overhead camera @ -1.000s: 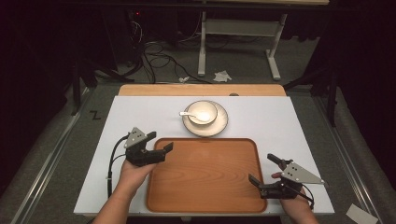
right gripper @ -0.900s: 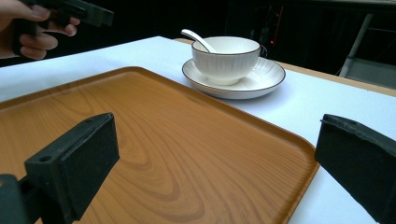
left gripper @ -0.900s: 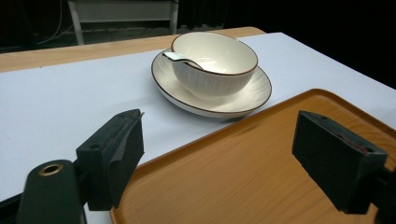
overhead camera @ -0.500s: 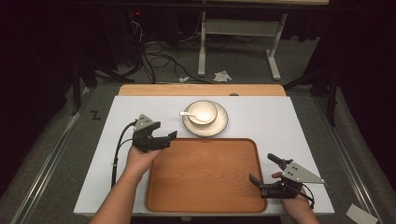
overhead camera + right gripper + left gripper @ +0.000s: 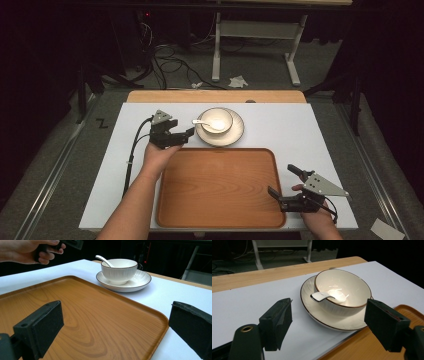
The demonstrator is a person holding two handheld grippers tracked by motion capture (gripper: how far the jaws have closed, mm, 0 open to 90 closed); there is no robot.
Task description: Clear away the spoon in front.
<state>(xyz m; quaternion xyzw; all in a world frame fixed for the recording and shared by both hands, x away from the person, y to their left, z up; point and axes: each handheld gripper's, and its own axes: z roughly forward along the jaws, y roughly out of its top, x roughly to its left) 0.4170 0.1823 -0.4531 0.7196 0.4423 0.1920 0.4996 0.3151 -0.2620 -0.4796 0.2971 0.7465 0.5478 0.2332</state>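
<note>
The left gripper hangs over the white bench, just left of the plate, pointing toward it. Its fingers are released with nothing between them, and they have just been closing a little. In the left gripper view the near rim of the plate and the bowl lie ahead between the two pads, untouched.

The bowl stands upright in the middle of the plate, at the far middle of the bench, just beyond the far edge of the tray. A white spoon rests in the bowl, its scoop on the inside and its handle sticking out over the rim toward the left gripper.

The tray is wooden, lying flat on the near half of the bench, with nothing on it.

The right gripper sits at the tray's near right corner, held by the right hand, well apart from the plate. Its fingers are spread wide and grasp nothing; in the right gripper view one pad is over the tray and the other beyond its rim, over the bench.
</note>
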